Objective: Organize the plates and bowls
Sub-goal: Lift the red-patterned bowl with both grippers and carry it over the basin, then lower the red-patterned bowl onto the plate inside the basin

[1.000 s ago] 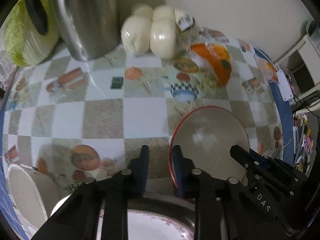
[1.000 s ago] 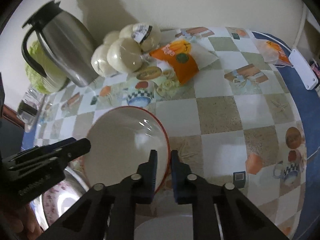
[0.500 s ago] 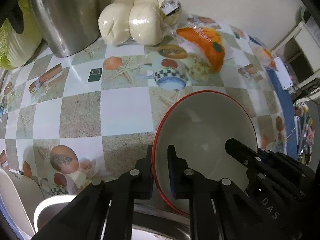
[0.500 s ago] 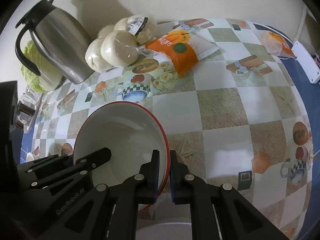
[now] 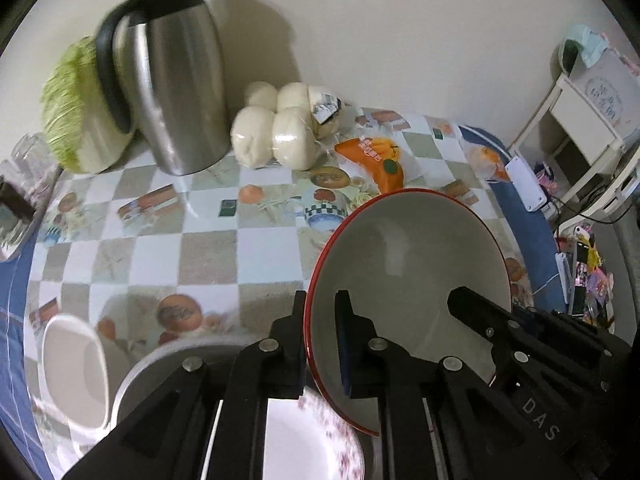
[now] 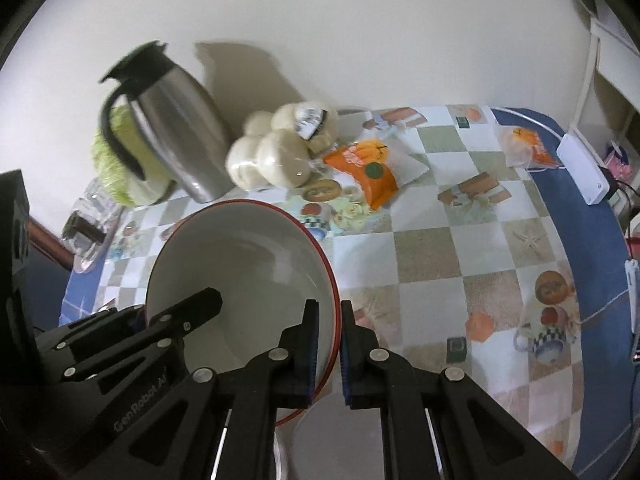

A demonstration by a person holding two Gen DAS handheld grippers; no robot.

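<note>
A white bowl with a red rim (image 5: pixel 408 256) (image 6: pixel 240 264) is held in the air above the table, tilted. My left gripper (image 5: pixel 322 344) is shut on its left rim. My right gripper (image 6: pixel 330 344) is shut on its right rim. Each gripper shows in the other's view, clamped on the far side of the bowl. Below the left gripper lies a flowered plate (image 5: pixel 312 440) inside a grey dish (image 5: pixel 160 364). A small white bowl (image 5: pixel 76 364) sits at the lower left. A white dish (image 6: pixel 336 440) lies under the right gripper.
A steel jug (image 5: pixel 172 92) stands at the back by the wall beside a cabbage (image 5: pixel 76 108), bagged buns (image 5: pixel 284 132) and an orange packet (image 5: pixel 376 160). A glass jar (image 5: pixel 20 200) is at the left edge. The checked tablecloth (image 6: pixel 460 248) extends to the right.
Both grippers have lifted the red-rimmed bowl up off the table and tilted it. The views have pulled back, showing the whole jug and more wall.
</note>
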